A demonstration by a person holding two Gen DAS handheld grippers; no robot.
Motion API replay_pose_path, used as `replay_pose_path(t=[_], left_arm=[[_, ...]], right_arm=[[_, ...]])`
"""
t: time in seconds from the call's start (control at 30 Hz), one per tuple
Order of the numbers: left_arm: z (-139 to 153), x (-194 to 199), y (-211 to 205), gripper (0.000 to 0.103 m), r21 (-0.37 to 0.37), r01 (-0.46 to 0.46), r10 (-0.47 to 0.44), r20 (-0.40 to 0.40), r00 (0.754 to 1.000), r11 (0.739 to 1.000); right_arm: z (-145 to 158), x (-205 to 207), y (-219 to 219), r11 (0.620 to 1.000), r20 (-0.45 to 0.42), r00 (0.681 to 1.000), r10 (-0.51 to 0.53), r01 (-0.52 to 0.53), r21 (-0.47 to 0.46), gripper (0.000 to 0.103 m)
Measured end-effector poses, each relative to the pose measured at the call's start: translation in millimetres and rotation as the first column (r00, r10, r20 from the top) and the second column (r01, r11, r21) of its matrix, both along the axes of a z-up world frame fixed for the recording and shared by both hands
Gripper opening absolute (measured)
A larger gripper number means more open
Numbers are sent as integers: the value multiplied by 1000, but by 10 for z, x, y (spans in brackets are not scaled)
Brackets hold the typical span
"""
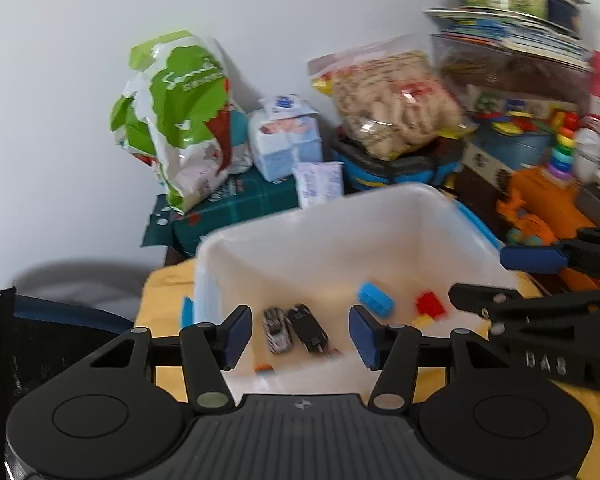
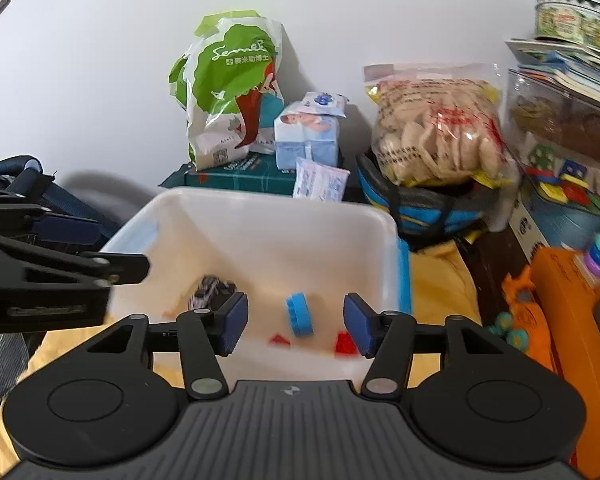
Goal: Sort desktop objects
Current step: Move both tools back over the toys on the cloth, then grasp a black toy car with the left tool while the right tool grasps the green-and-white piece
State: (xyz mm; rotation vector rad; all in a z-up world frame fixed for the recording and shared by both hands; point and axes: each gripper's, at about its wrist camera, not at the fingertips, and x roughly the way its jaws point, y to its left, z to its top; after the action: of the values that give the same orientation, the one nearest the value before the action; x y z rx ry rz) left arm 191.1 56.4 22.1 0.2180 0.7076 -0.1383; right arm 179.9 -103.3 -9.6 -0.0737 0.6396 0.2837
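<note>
A white translucent bin stands on a yellow cloth. Inside lie two toy cars, a blue block and red pieces. My left gripper is open and empty above the bin's near rim. My right gripper is open and empty over the near rim too. Each gripper shows at the edge of the other's view: the right one, the left one.
Behind the bin stand a green and white bag, a tissue pack, a bag of wooden pieces on a blue basket, and stacked toys and books at right. An orange toy lies right. A dark bag lies left.
</note>
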Motion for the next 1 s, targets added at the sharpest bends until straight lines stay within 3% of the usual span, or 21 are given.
replay_pose_path(t=[0.2, 0.33, 0.47, 0.67, 0.8, 0.9, 0.97, 1.0], left_arm=[[-452, -350, -114, 58, -11, 54, -55, -123, 991, 998], [-829, -369, -219, 58, -58, 11, -24, -241, 970, 998], [-1122, -285, -366, 58, -79, -90, 59, -328, 943, 993], [-1402, -78, -519, 58, -96, -196, 147, -375, 915, 976], [-1483, 59, -506, 58, -38, -241, 213, -354, 911, 970], [-1509, 57, -333, 46, -70, -229, 189, -366, 911, 971], [-1492, 17, -249, 36, -46, -191, 163, -356, 920, 981], [-1484, -9, -211, 36, -33, -171, 149, -351, 925, 985]], right_arm=[[-474, -301, -165, 999, -92, 996, 1, -6, -54, 58], [-765, -490, -222, 999, -161, 987, -4, -5, -52, 57], [-904, -648, -266, 999, -189, 982, -14, 5, -51, 57], [-952, -751, -401, 998, -201, 978, -47, 38, -48, 57], [-992, -813, -474, 997, -205, 977, -61, 52, -48, 57], [-1001, -811, -491, 997, -199, 978, -62, 53, -48, 57], [-1014, -768, -482, 998, -199, 978, -57, 50, -44, 57], [-1023, -744, -463, 998, -200, 978, -53, 46, -42, 57]])
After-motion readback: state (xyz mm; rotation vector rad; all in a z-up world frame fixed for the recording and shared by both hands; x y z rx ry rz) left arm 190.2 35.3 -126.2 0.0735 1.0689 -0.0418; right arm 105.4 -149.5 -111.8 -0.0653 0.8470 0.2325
